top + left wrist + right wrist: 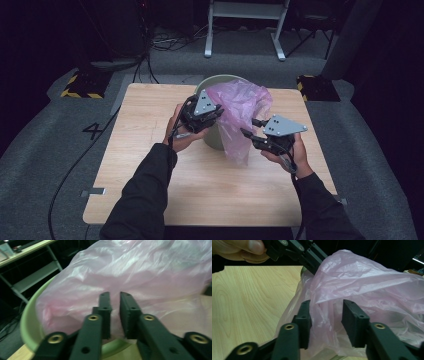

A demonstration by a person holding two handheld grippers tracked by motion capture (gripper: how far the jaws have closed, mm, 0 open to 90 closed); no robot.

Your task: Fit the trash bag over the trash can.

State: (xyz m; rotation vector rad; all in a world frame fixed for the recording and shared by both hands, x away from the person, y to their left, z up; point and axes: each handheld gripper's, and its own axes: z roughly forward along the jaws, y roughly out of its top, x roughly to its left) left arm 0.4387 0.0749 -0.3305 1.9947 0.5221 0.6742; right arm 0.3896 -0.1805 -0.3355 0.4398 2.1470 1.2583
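Observation:
A pale green bin (214, 141) stands on the wooden table (145, 115), with a pink plastic bag (241, 106) draped over its rim and down its front. My left gripper (219, 113) is at the bin's left rim; in the left gripper view its jaws (114, 297) stand close together with pink film pinched between them above the green rim (27, 322). My right gripper (248, 129) reaches in from the right at the hanging part of the bag. Its jaws (325, 312) stand apart, with loose film (367, 280) between them and not pressed. The left gripper (315, 265) meets the bag's top edge there.
The bin sits near the table's far edge. A white metal frame (245, 20) and cables lie on the floor beyond the table. Yellow-black striped blocks (80, 87) flank the far corners. A black cable (75, 165) runs along the floor at the left.

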